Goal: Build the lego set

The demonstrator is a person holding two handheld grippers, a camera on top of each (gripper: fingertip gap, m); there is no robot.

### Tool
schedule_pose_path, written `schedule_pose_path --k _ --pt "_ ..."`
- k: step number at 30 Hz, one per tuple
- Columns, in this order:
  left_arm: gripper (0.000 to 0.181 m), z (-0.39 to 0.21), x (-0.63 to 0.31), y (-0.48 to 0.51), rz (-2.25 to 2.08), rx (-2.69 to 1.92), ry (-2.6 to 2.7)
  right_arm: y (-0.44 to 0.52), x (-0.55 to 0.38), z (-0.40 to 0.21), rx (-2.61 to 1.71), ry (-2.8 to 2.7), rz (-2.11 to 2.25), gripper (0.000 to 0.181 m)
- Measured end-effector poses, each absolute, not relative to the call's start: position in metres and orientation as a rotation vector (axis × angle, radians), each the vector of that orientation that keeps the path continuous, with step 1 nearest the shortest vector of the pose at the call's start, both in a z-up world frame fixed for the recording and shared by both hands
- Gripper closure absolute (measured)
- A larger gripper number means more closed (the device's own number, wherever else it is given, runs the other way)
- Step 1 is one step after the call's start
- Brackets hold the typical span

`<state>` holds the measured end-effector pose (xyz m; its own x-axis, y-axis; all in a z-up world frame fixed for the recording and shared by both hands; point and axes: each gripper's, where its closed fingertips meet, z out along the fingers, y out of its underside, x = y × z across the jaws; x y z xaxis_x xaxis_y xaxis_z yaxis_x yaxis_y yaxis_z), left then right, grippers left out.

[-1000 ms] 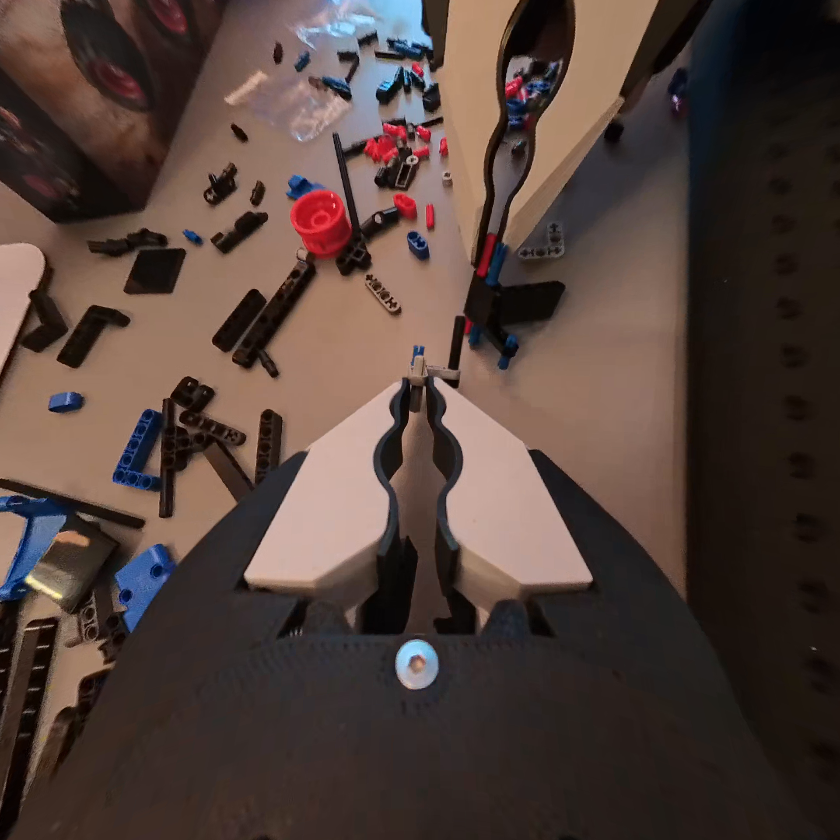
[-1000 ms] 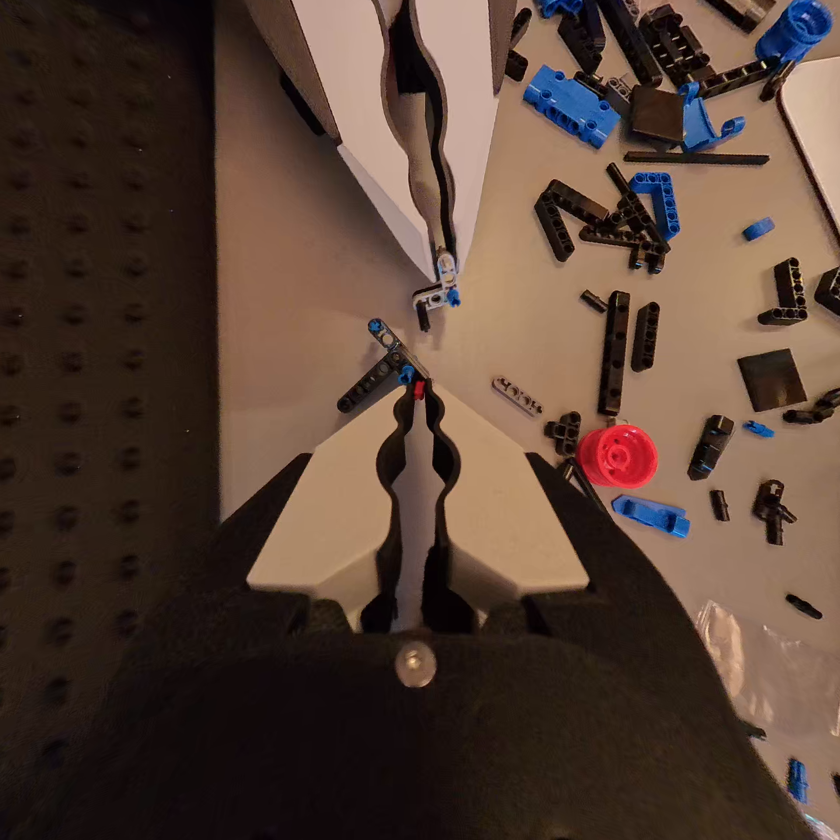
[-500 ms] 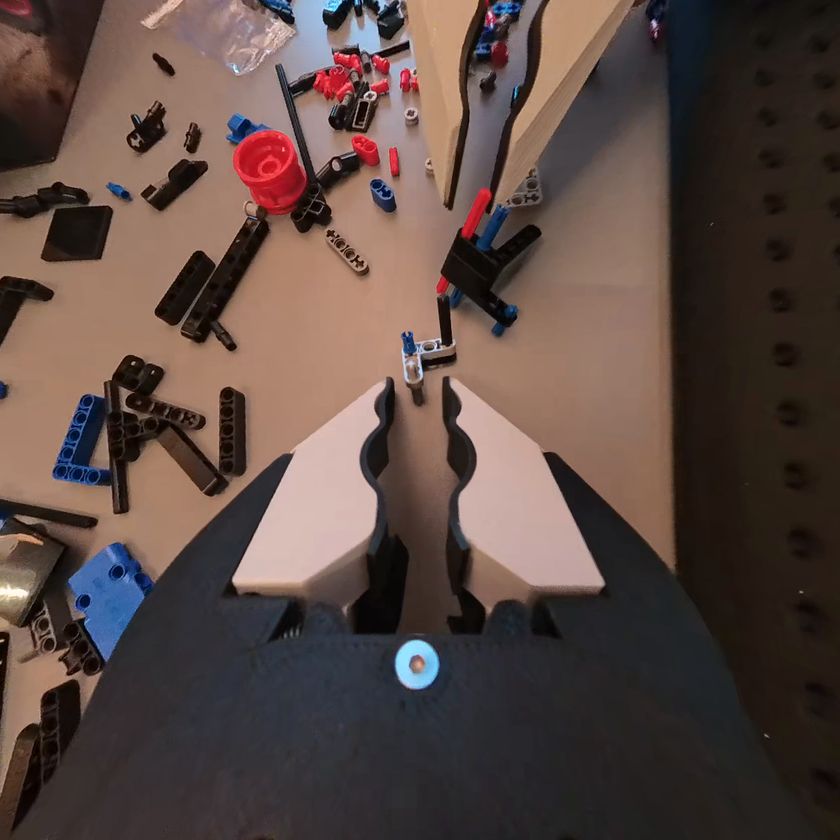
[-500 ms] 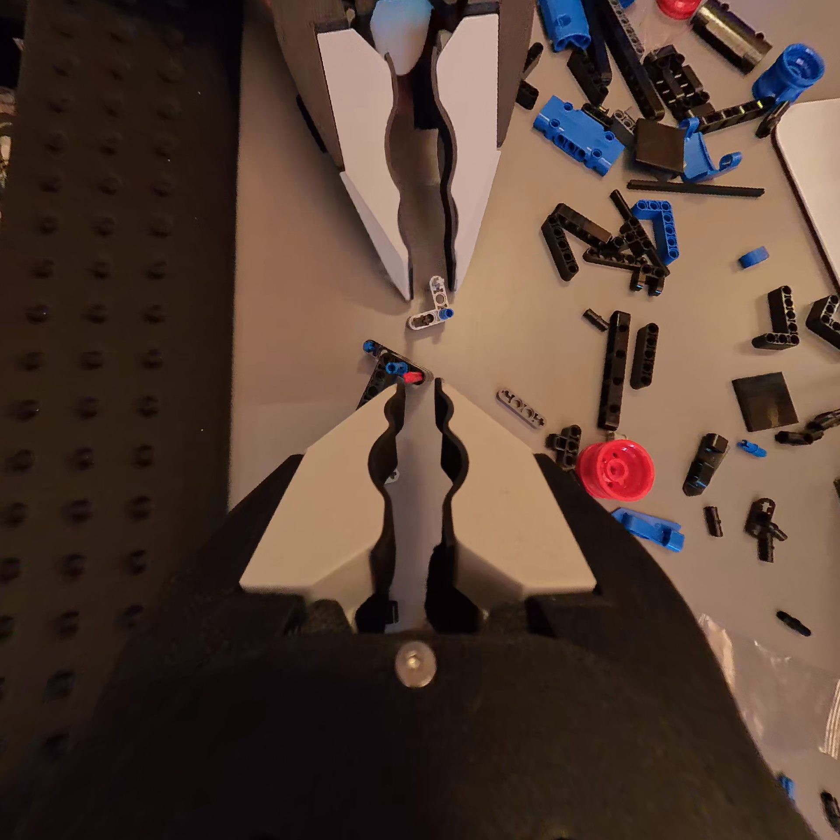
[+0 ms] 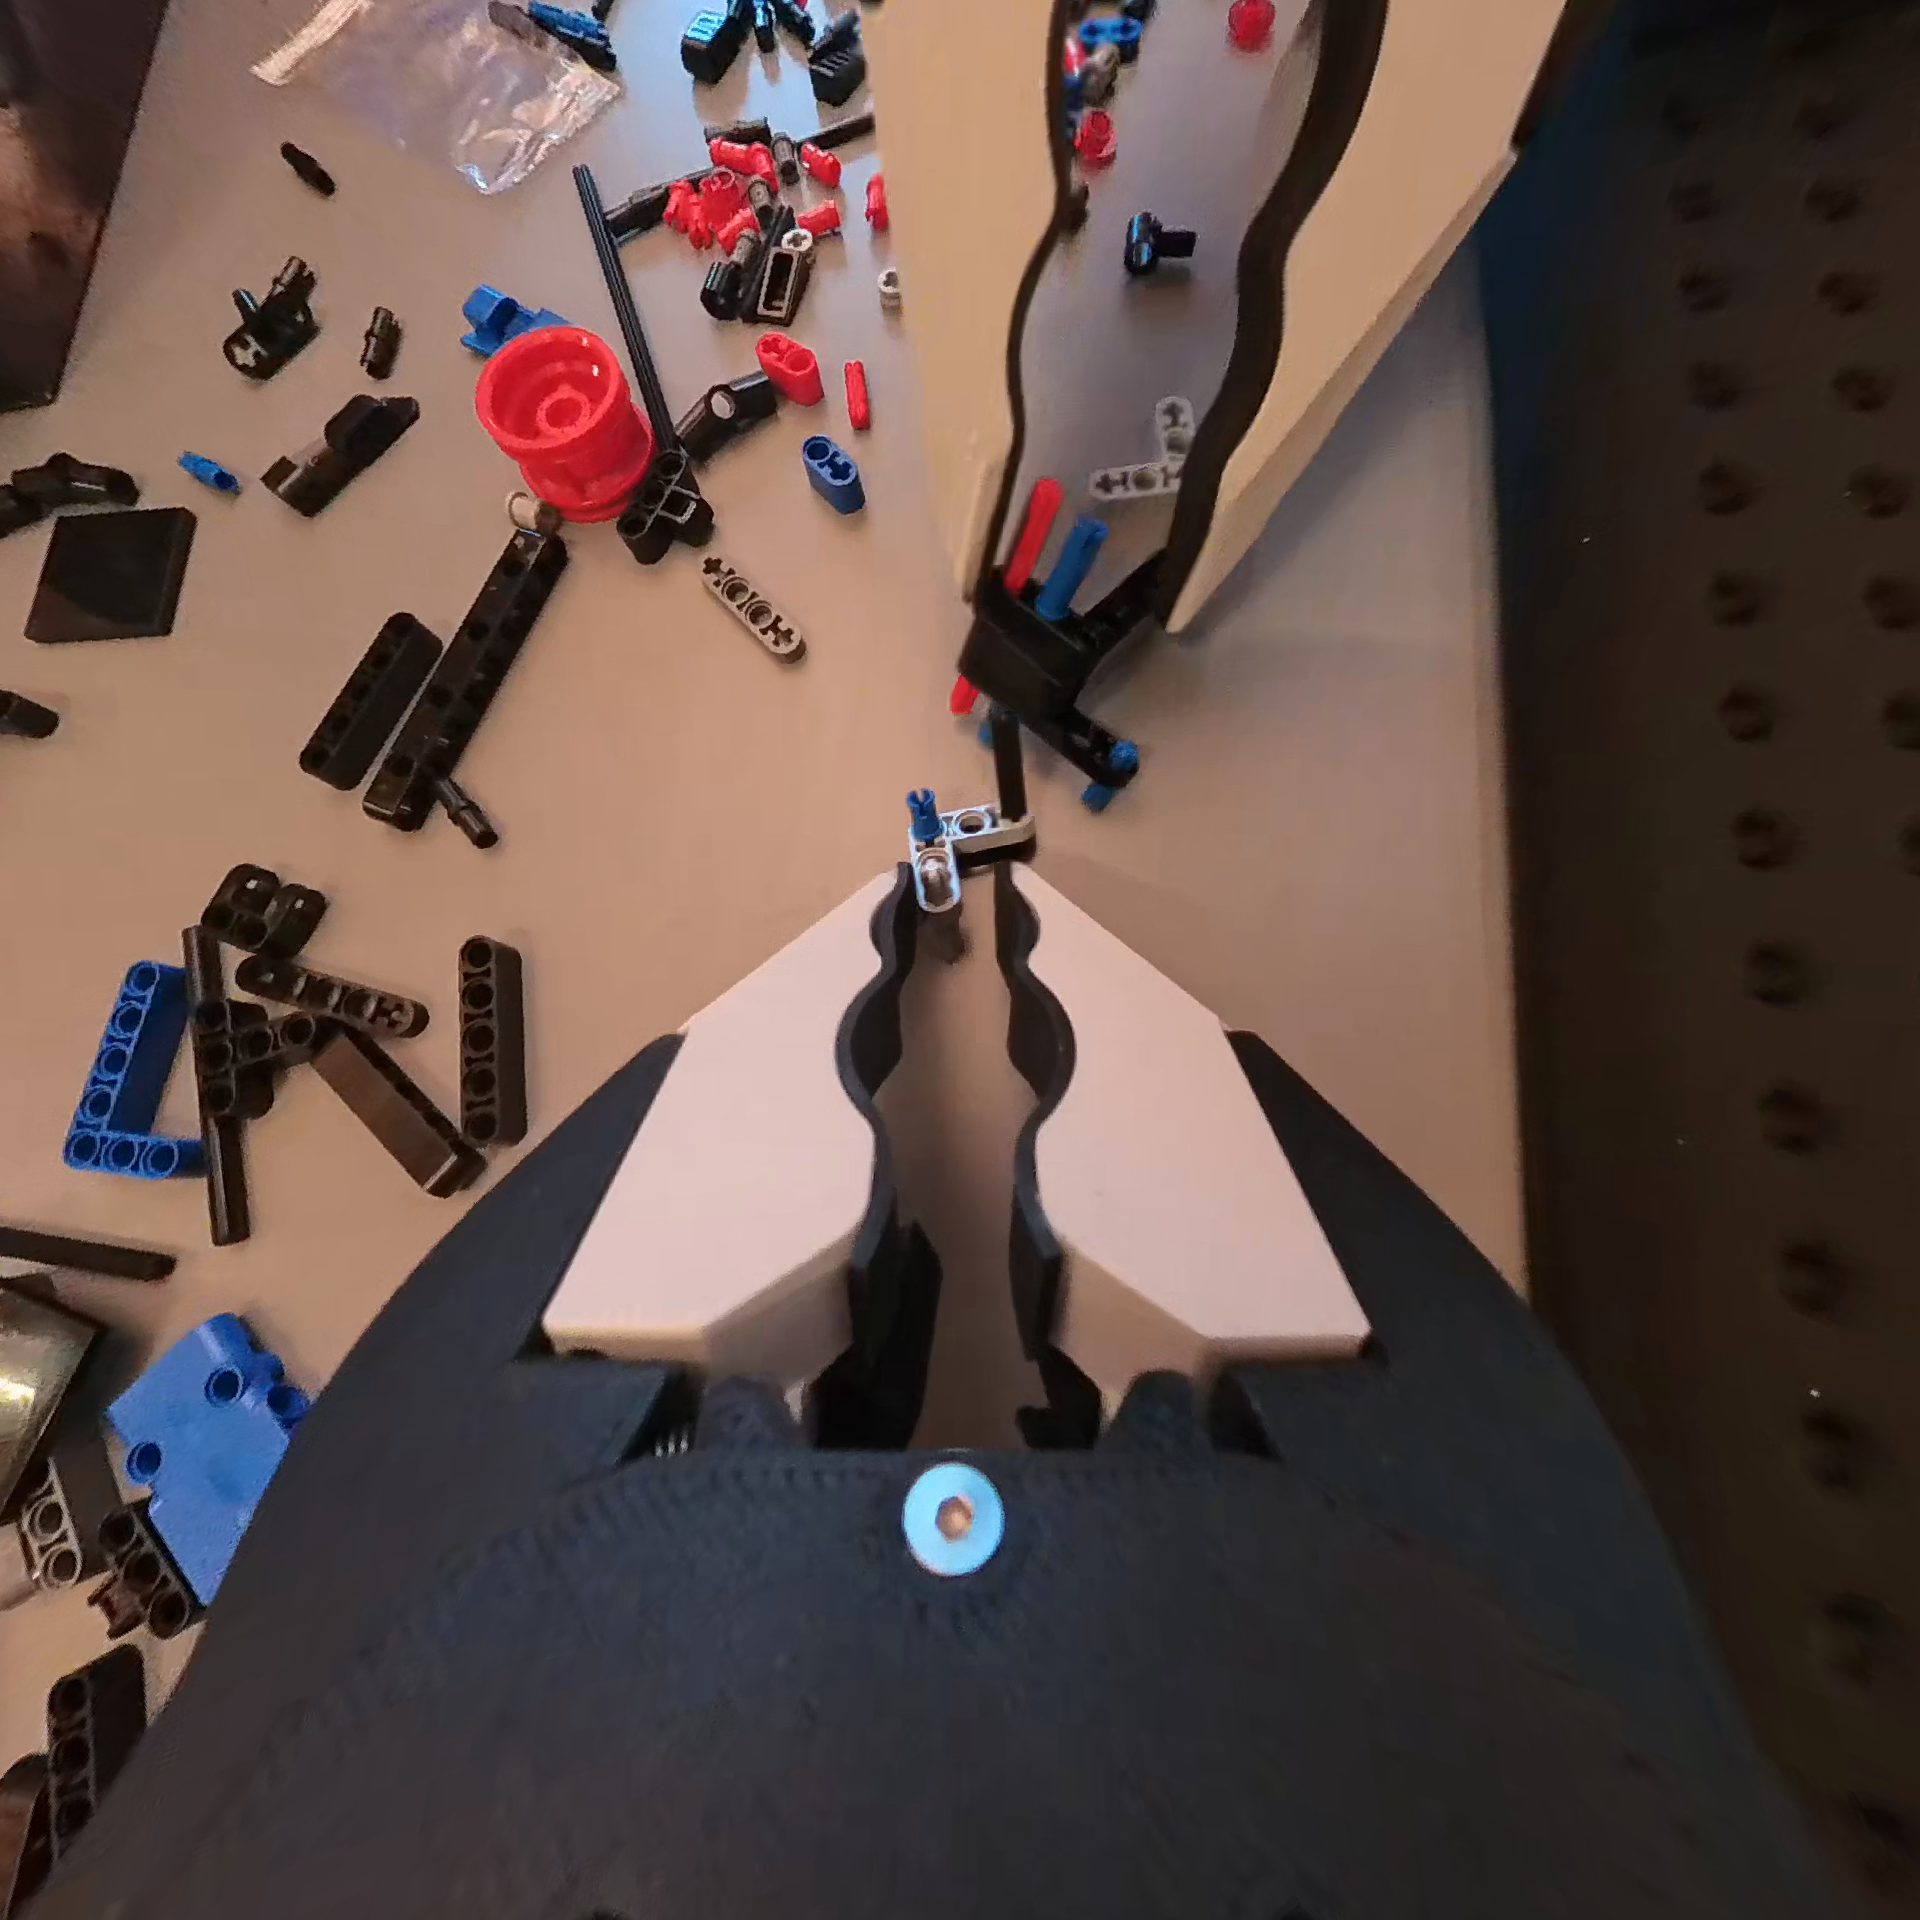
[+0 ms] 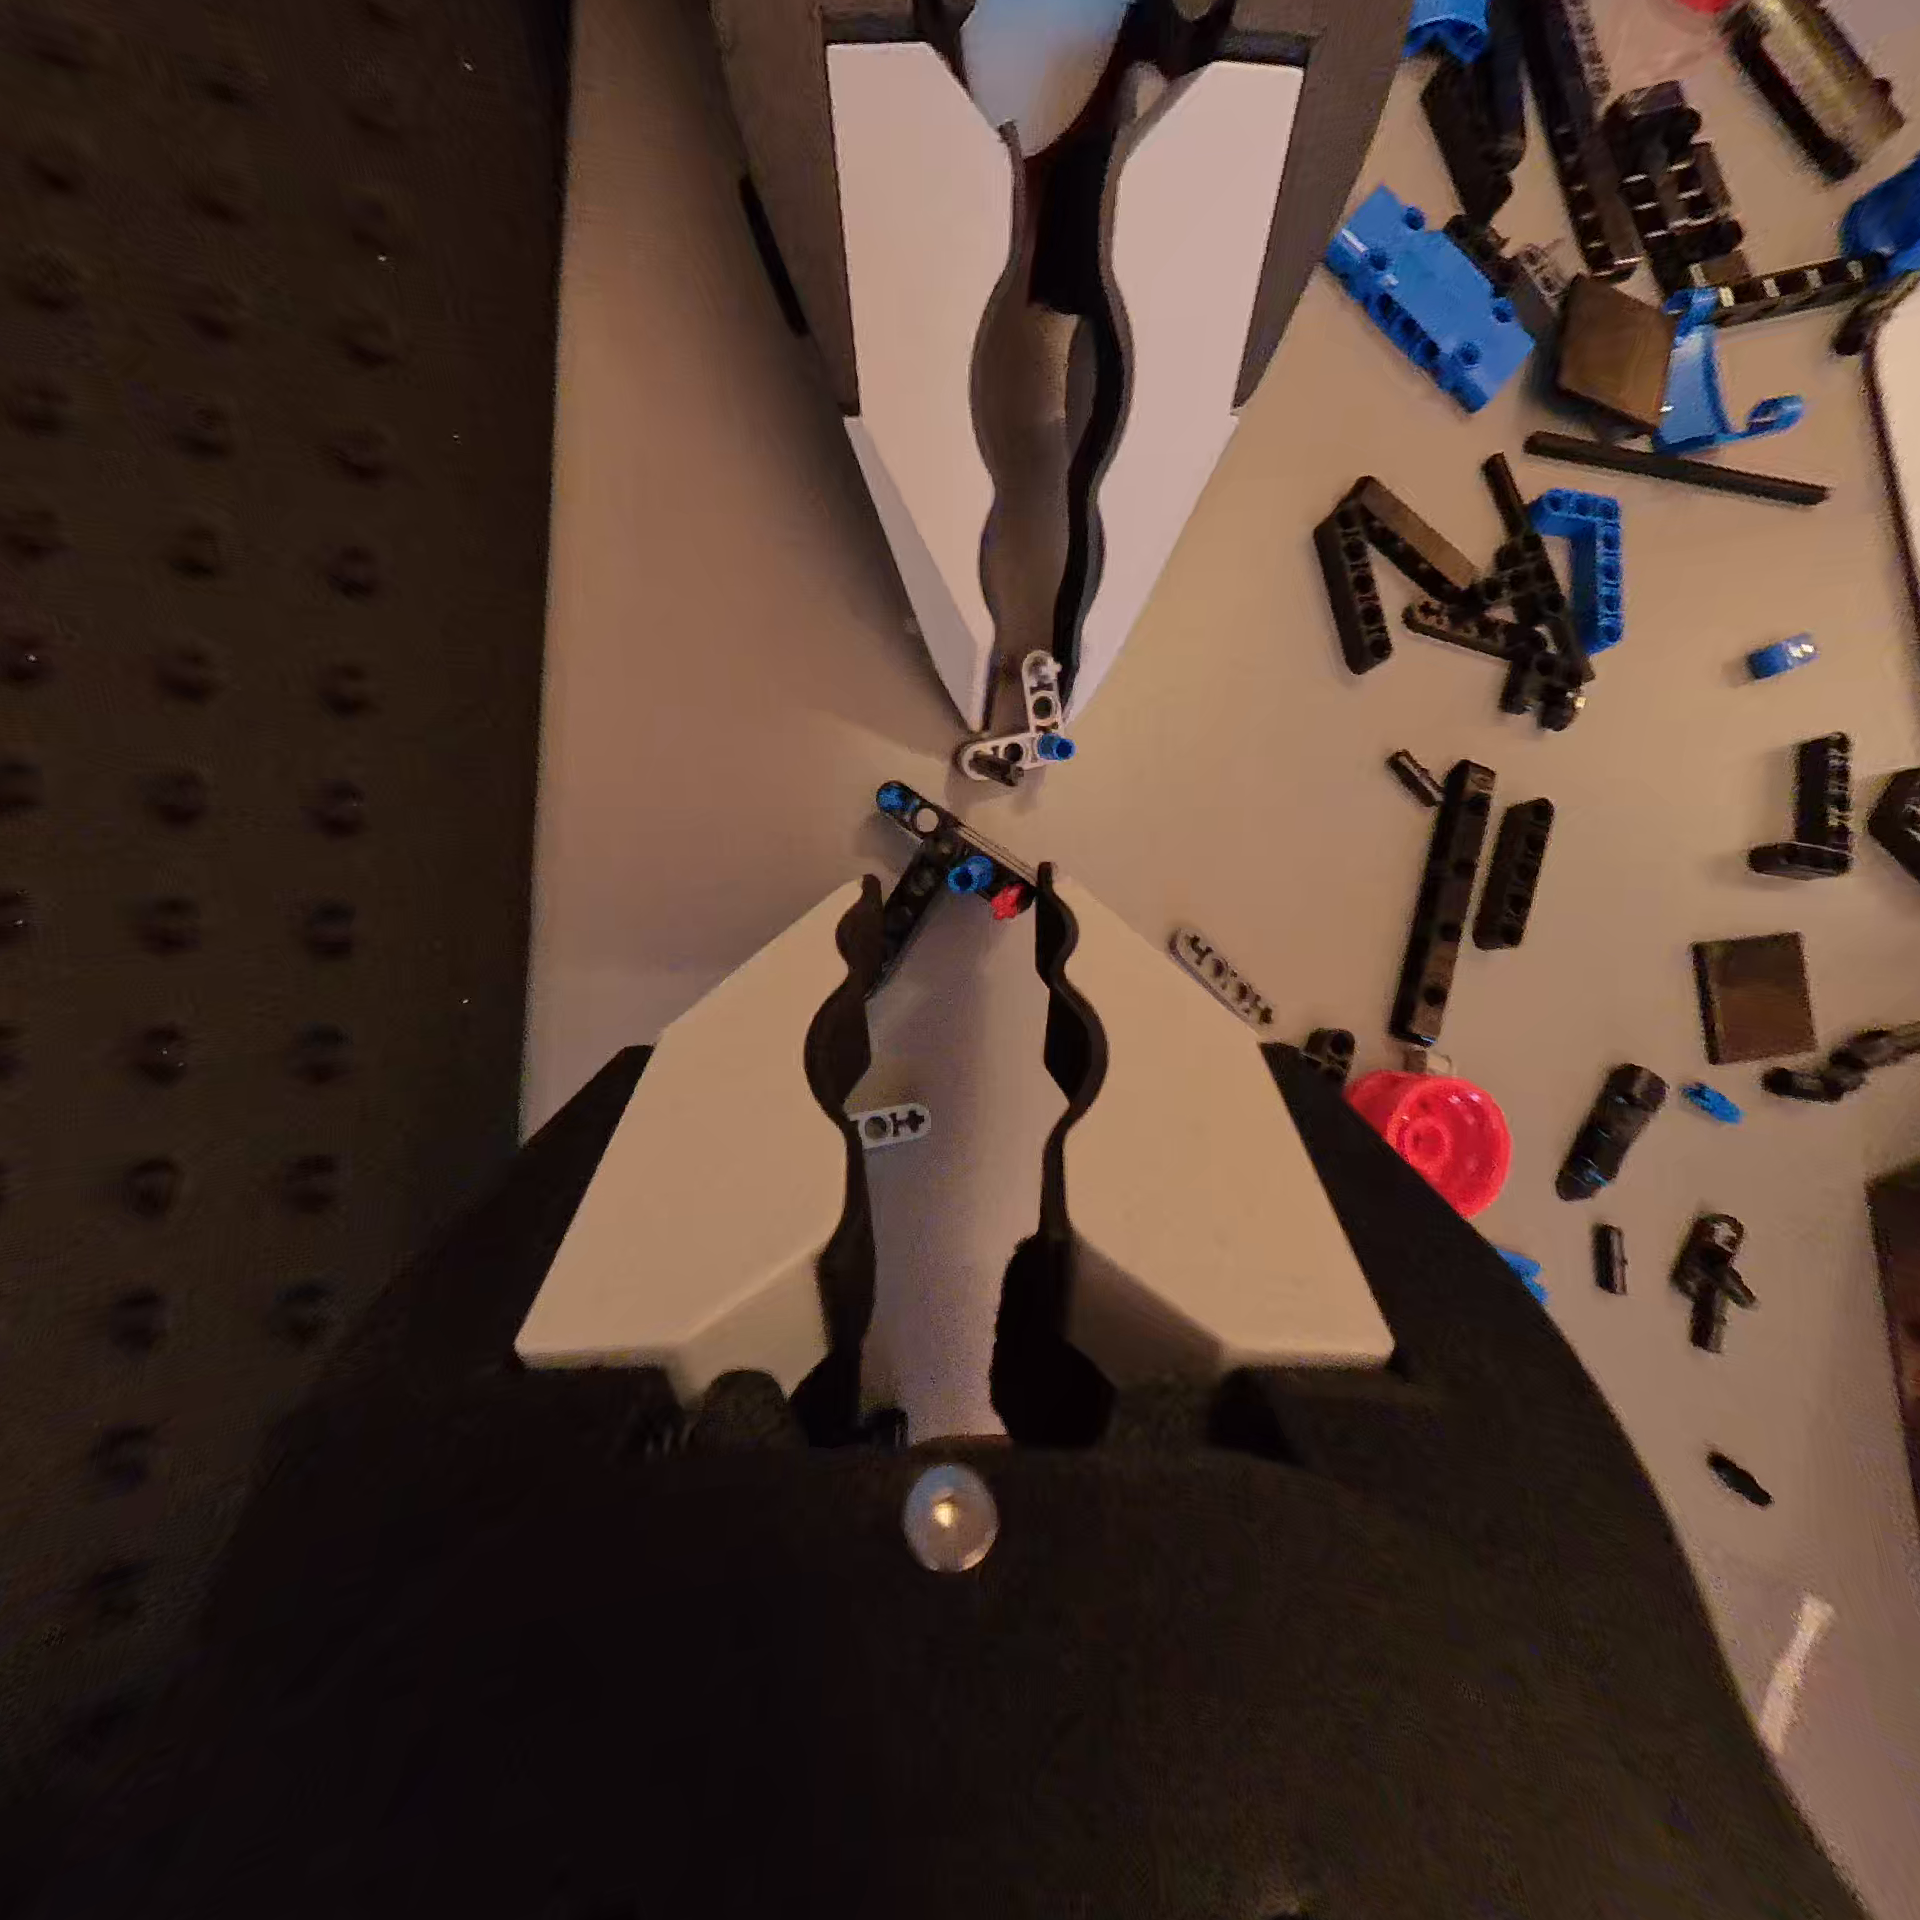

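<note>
A small grey L-shaped piece with a blue pin [image 5: 940, 844] lies on the table between the fingertips of my left gripper [image 5: 951, 883]. The jaws stand a little apart and do not fill on it. It also shows in the right wrist view [image 6: 1023, 732]. A black beam assembly with blue and red pins [image 6: 956, 857] lies at the tips of my right gripper [image 6: 954, 888], whose jaws stand wide apart around it. In the left wrist view this assembly [image 5: 1039, 655] sits between the right gripper's fingers [image 5: 987, 499]. The two grippers face each other, tips close.
A red wheel hub [image 5: 556, 426], loose black and blue beams [image 5: 457, 707], a heap of red pins [image 5: 727, 197] and a clear bag [image 5: 468, 83] lie to one side. A second grey L piece [image 6: 883, 1125] lies under my right gripper. A dark studded mat [image 5: 1714, 727] borders the table.
One second ago both grippers were shut on their pieces and held them together. Both have opened and the pieces lie on the table. The right jaws are wider now than half a second ago.
</note>
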<state>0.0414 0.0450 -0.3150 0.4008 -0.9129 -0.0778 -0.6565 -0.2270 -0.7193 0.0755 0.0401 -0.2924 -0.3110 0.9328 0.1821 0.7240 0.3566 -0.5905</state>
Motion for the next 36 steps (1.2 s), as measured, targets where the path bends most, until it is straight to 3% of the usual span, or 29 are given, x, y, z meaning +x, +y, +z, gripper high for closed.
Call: schedule_pose_path --k 11,23,36 --pt "0.176 -0.315 0.041 0.046 -0.464 -1.974 1.333 0.04 0.073 -0.293 -1.52 -2.06 0.7 0.156" --pt "0.176 -0.312 0.044 0.052 -0.375 -1.934 1.315 0.065 0.069 -0.26 -1.803 -1.632 1.068 0.156" --pt "0.176 -0.315 0.046 0.053 -0.365 -1.946 1.31 0.071 0.054 -0.272 -1.956 -1.409 1.176 0.157"
